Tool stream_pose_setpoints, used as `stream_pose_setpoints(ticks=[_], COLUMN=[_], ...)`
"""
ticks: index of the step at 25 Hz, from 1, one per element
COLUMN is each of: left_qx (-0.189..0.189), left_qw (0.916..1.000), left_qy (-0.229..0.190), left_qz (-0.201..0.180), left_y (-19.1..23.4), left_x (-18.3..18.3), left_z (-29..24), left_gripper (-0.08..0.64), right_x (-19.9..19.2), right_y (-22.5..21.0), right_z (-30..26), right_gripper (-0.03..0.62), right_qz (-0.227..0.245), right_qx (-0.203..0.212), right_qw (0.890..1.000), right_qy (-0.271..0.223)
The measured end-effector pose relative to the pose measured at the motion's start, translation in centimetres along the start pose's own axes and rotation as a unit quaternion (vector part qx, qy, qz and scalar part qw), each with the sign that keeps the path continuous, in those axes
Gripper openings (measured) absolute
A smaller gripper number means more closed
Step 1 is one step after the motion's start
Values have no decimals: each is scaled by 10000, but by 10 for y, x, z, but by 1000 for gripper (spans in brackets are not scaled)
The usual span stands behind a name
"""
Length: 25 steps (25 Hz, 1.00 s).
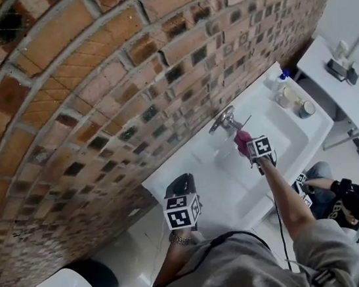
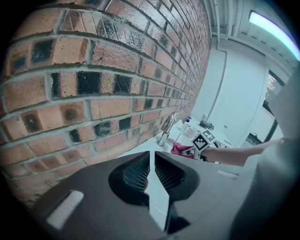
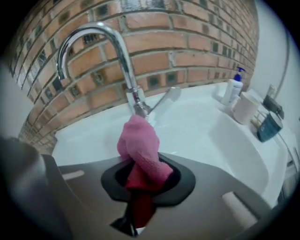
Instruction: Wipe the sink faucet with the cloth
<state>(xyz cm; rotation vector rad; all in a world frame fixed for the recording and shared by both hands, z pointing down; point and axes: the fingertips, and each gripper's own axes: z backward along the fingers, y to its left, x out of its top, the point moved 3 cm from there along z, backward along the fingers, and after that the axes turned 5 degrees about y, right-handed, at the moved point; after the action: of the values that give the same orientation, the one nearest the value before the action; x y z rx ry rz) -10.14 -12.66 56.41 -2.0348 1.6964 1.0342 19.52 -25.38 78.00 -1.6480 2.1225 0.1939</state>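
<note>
Cloth (image 3: 140, 143) bunched into a tight pink wad, right gripper (image 3: 142, 180) clamped on it, its tip up against the base of the faucet (image 3: 121, 51) at the far edge of the sink (image 3: 220, 140). Danger here: the lever (image 3: 165, 99) sits just right of the wad, and a sideways rub could knock it and start the water. So narrow a wad might also drag out of the jaws. Left gripper (image 2: 151, 174), jaws drawn together on nothing, hangs well back at the sink's left end — the head view lays that out, while only the right gripper view shows the contact.
</note>
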Motion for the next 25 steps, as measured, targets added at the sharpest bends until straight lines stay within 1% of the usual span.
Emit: stream_pose_setpoints(ticks=[1,2,4,5,6,7,9,12,14,15,17,18,19,21,22,23,24,25], left_qx=[21,43,87,102,105,96,52,14,25,34,45,43,41,53,73,99,123,141], left_qw=[10000,10000,9999,9999,9998,9998,9999,10000,10000,10000,10000,10000,10000,10000,10000,9999,9999,9999], left_qy=[5,11,32,51,69,79,60,-3,-15,-8,18,24,23,8,0,-7,-12,-16], left_qz=[32,64,109,125,136,135,79,-16,-20,-13,2,5,8,16,28,47,68,86], left_y=[2,4,9,11,12,10,4,-3,-4,-3,-2,-2,-2,-1,1,4,6,8], left_x=[-1,-2,-4,-5,-6,-6,-4,1,2,2,0,-1,-2,-3,-3,-4,-5,-5], left_z=[1,1,-1,-2,-2,-2,-2,0,0,0,-1,0,0,2,3,3,4,4], left_gripper=[52,52,51,51,51,51,51,51,51,51,51,51,51,51,51,51,51,51], right_x=[-3,-1,17,28,37,44,52,55,46,42,41,44,48,60,68,77,86,93], right_y=[-12,-26,-55,-66,-72,-73,-58,-5,33,52,91,99,95,65,47,30,17,8], right_z=[9,21,43,48,49,45,29,9,2,1,4,8,14,29,37,43,46,45], right_gripper=[55,55,55,55,55,55,55,54,52,51,51,51,51,49,49,49,48,48], right_qz=[-270,-571,-1125,-1283,-1339,-1307,-1026,-395,-190,-54,419,566,506,-99,-410,-615,-700,-695], right_qx=[-94,-213,-488,-610,-687,-697,-529,-126,90,261,688,723,604,144,-108,-329,-486,-565], right_qw=[9995,9972,9873,9824,9796,9796,9851,9926,9945,9948,9907,9886,9884,9878,9851,9819,9796,9798], right_qy=[-164,-433,-1007,-1212,-1328,-1356,-1272,-1143,-1024,-984,-1094,-1193,-1300,-1547,-1664,-1763,-1818,-1789])
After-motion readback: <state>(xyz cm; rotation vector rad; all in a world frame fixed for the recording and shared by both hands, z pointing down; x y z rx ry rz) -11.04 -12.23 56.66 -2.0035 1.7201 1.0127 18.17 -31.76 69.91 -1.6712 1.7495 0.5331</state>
